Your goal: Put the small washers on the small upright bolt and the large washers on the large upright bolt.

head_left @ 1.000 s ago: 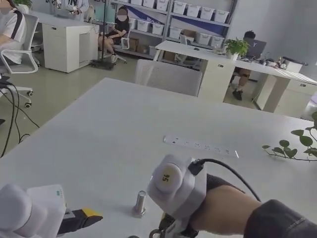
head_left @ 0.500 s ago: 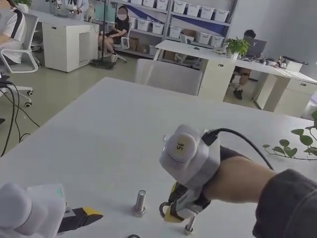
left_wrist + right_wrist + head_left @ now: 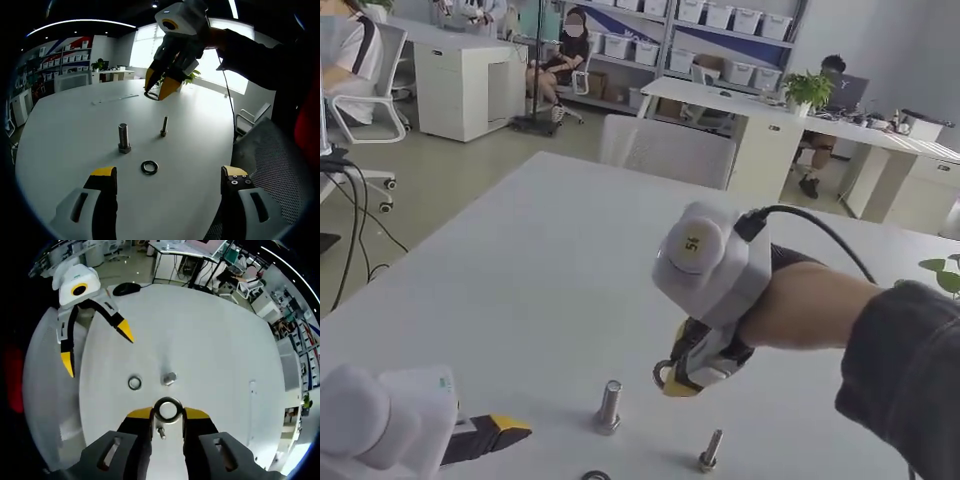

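Observation:
My right gripper [image 3: 678,376] hangs above the white table [image 3: 520,290], shut on a metal washer [image 3: 167,410] that stands edge-up between its yellow tips. In the right gripper view the small upright bolt [image 3: 160,431] sits just under that washer. The large upright bolt [image 3: 609,405] stands left of the small bolt [image 3: 710,452]. Another washer [image 3: 149,167] lies flat on the table in front of both bolts. My left gripper [image 3: 169,172] is open and holds nothing, low at the near left edge [image 3: 495,435]. From the left gripper view, the right gripper [image 3: 157,90] hovers beyond the bolts.
A flat white power strip [image 3: 115,99] lies farther across the table. A leafy plant [image 3: 945,275] reaches in at the right edge, and a white chair [image 3: 665,150] stands at the far side. A mesh chair [image 3: 265,150] is behind me.
My right gripper has risen from low near the small bolt to well above the table, with the washer in its jaws. The left gripper has stayed put.

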The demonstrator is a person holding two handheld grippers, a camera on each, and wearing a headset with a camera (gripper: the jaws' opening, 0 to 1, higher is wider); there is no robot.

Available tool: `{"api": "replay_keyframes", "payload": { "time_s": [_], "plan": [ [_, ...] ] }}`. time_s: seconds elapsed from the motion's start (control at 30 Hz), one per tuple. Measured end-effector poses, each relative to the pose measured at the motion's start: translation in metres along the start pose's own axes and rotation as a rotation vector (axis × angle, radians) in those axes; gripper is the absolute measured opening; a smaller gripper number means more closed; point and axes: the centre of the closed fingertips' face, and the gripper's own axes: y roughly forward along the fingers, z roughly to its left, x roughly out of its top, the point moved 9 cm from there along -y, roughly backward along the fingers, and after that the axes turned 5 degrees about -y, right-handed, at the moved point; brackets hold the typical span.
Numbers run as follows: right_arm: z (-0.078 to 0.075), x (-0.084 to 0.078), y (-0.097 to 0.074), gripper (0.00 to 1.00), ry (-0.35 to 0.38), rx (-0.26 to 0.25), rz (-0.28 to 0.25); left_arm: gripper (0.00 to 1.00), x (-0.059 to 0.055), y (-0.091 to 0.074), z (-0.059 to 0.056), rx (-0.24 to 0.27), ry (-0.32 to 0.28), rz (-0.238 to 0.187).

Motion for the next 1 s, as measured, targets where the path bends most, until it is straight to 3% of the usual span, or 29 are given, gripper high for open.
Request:
{"api": "replay_keyframes", "payload": {
  "time_s": [0.33, 1.0],
  "plan": [
    [-0.01, 0.017, 0.012, 0.23, -0.038, 0.02, -0.005, 0.85, -0.001, -0.001, 0.0, 0.009, -0.005, 0.001],
    [-0.02, 0.032, 0.043, 0.23, -0.08, 0.08, 0.015, 0.85, -0.004, -0.003, 0.004, 0.025, -0.02, 0.012]
  ]
}}
